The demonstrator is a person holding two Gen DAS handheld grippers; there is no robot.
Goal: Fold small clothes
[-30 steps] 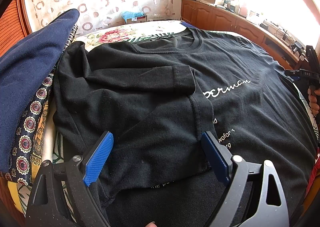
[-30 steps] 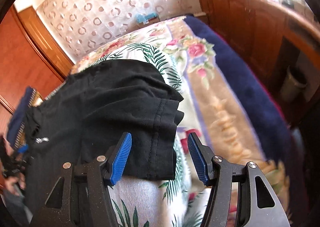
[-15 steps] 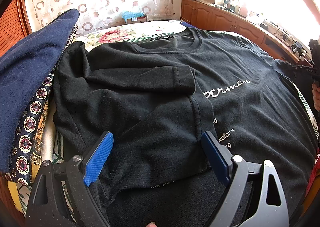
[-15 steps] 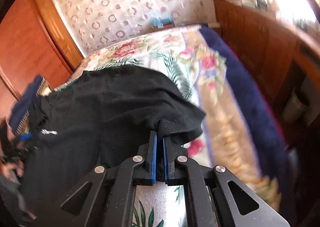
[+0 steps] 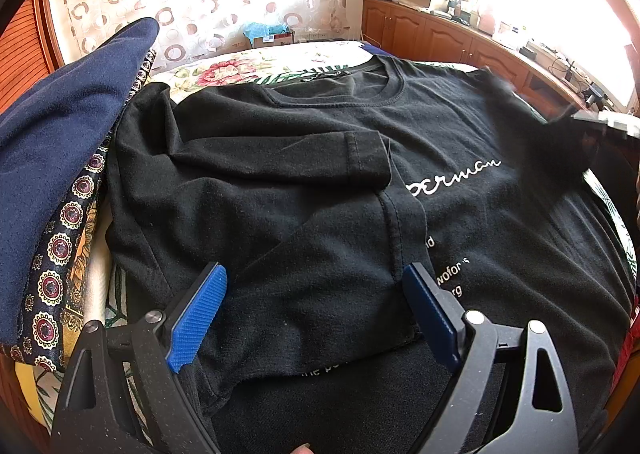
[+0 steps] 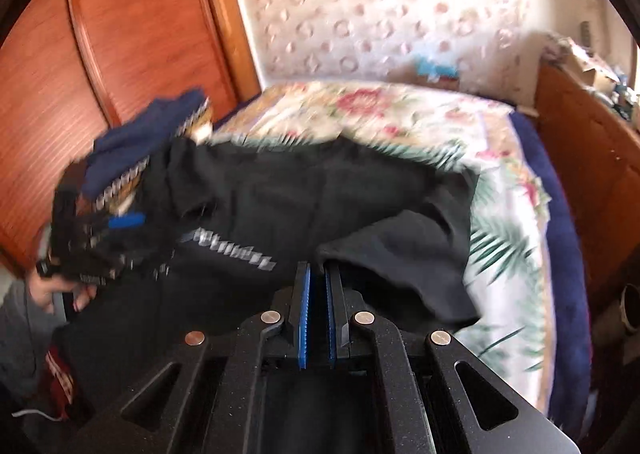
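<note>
My right gripper (image 6: 316, 274) has its blue-padded fingers (image 6: 304, 318) clenched on the right sleeve (image 6: 404, 254) of the black cotton T-shirt with white lettering (image 5: 360, 190), and the sleeve hangs lifted above the floral bedspread (image 6: 500, 182), drawn over toward the shirt's chest. The shirt itself lies spread flat on the bed, collar at the far end, its left sleeve (image 5: 280, 158) already folded across the front. My left gripper (image 5: 316, 314) hovers over the folded side near the hem, its fingers (image 5: 196, 318) released and spread wide, nothing between them. A navy fleece garment (image 5: 68, 126) is piled on a patterned cloth just beside the shirt's left edge.
</note>
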